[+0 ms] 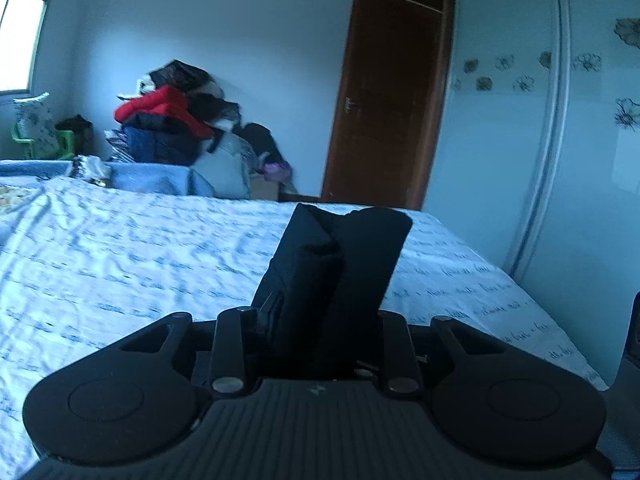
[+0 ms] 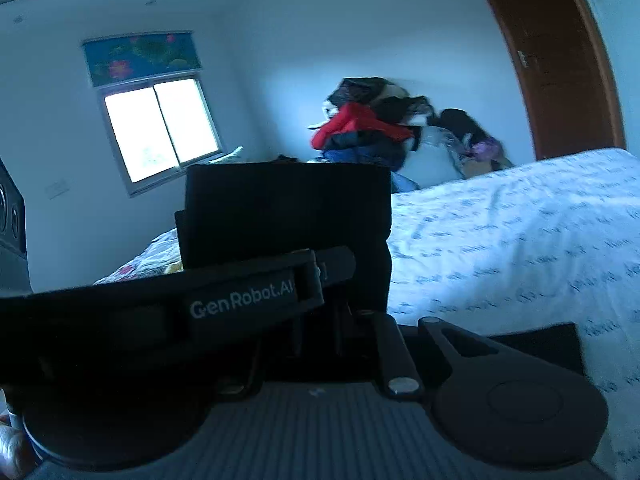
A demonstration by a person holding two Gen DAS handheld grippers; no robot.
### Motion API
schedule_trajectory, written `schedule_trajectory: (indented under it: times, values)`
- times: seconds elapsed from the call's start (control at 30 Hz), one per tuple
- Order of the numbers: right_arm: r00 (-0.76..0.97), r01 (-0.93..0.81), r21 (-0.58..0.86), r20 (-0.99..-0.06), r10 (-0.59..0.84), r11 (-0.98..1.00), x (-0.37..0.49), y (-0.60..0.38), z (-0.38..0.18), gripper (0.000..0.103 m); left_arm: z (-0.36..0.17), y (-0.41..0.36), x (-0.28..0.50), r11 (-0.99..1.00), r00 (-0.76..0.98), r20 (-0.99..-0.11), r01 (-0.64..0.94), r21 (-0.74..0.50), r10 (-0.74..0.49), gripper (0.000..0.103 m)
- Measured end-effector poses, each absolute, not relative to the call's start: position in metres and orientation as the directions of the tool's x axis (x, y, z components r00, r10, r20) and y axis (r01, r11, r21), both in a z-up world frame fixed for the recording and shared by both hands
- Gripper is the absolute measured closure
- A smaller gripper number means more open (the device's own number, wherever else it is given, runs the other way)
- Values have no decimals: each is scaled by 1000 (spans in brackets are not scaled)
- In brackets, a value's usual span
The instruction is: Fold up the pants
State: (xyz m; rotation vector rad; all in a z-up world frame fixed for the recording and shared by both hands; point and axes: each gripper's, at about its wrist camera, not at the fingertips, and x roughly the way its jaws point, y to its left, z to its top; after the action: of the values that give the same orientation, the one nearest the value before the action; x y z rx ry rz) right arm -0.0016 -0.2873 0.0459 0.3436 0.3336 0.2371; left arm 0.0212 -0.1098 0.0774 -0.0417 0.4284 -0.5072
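Here, the left wrist view looks across a bed [image 1: 120, 264] whose pale blue sheet, creased and printed with lines of script too blurred to read, runs to the far wall. At the far left a window [image 1: 20, 40] shows bright; right of it sits a pile of clothes [image 1: 172, 120] with a red garment on top, then a brown wooden door [image 1: 384, 100] standing ajar, then a white wardrobe [image 1: 580, 140] with flower decals. In the near centre the left gripper [image 1: 316, 280] pinches a thick fold of the dark pants [image 1: 360, 256], soft matte cloth bunched upright between its jaws.

In the right wrist view, a black strap [image 2: 248, 300] marked "GenRobot.AI" crosses the near left. Right of it the right gripper [image 2: 288, 240] is hidden behind the pants' flat rectangular fold; its jaws are nearly together, gripping that cloth. The bed stretches away on the right.
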Motion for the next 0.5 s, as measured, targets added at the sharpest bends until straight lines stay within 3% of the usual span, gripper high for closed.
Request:
schedule_trajectory:
  times: [0.5]
  values:
    - [910, -5, 498, -358, 211, 867, 3, -358, -8, 87, 25, -185, 34, 830, 687, -491, 536, -156, -536, 70]
